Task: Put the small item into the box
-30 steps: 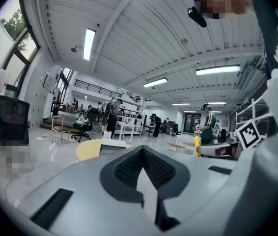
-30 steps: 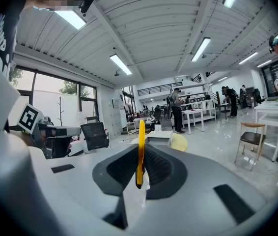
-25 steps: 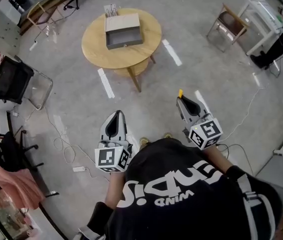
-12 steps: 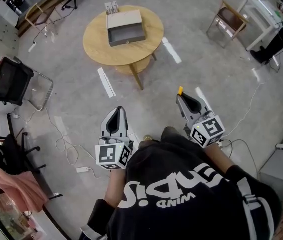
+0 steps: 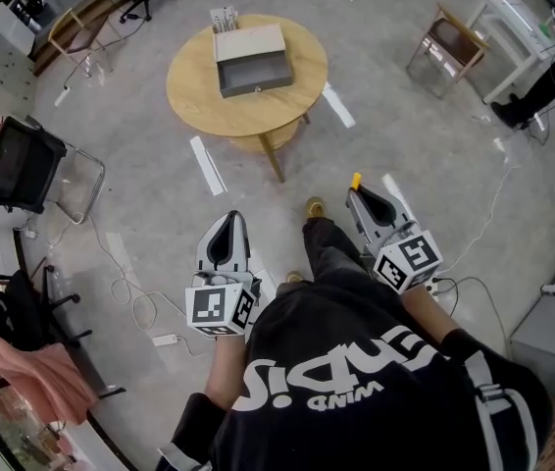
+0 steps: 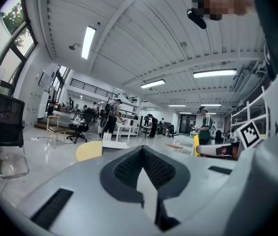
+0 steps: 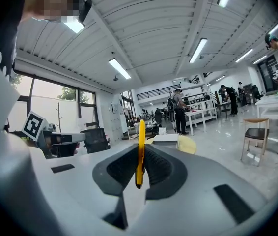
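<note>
While right gripper [image 5: 357,196] clamps it, item [image 7: 140,151] shows edge-on.

Brightly and evenly lit by ceiling strip lights [image 6: 88,42], gripper-view edges were bent and darkened, near foreground was blurred.

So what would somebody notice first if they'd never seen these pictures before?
Probably the thin yellow item, pinched upright between the shut jaws of the right gripper, in the lower right half of the head view. Next comes the round wooden table farther ahead on the grey floor, with the open grey box on top. The left gripper is shut with nothing in it.
</note>
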A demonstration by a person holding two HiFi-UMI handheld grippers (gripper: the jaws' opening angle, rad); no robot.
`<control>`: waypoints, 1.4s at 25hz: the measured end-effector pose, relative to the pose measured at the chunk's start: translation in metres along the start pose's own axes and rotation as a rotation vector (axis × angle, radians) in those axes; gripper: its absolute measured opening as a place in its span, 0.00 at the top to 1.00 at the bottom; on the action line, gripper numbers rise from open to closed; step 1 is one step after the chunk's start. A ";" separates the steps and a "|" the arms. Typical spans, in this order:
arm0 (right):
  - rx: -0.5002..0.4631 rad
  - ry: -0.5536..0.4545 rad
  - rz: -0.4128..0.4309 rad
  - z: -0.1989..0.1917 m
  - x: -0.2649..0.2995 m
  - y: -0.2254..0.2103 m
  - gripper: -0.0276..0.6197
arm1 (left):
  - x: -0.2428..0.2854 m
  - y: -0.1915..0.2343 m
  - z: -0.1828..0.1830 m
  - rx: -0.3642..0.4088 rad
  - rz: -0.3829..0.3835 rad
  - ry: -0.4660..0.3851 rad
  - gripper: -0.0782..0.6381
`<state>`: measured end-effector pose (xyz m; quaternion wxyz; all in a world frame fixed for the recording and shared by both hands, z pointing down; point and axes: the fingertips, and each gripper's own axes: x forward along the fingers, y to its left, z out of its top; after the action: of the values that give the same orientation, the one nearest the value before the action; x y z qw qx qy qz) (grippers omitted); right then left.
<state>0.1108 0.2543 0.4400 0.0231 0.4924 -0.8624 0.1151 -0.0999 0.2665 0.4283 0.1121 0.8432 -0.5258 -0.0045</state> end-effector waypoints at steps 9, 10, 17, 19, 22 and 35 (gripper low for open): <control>-0.034 -0.012 0.025 0.008 0.055 -0.019 0.91 | 0.043 0.032 0.006 0.001 0.002 -0.009 0.88; -0.034 -0.011 0.028 0.009 0.063 -0.023 0.91 | 0.050 0.036 0.007 0.001 0.003 -0.008 0.88; -0.047 -0.029 0.044 0.037 0.119 -0.052 0.91 | 0.107 0.057 0.029 0.016 -0.013 -0.008 0.88; -0.044 -0.028 0.050 0.044 0.134 -0.062 0.91 | 0.124 0.063 0.037 0.016 -0.009 -0.011 0.88; -0.044 -0.026 0.066 0.055 0.157 -0.074 0.91 | 0.149 0.073 0.049 0.017 0.000 -0.015 0.88; -0.046 -0.017 0.130 0.089 0.238 -0.146 0.91 | 0.248 0.093 0.080 -0.009 0.061 -0.039 0.88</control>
<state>0.1194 -0.0376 0.4157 0.0197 0.4354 -0.8953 0.0923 -0.0815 -0.0074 0.3961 0.1059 0.8259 -0.5535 -0.0199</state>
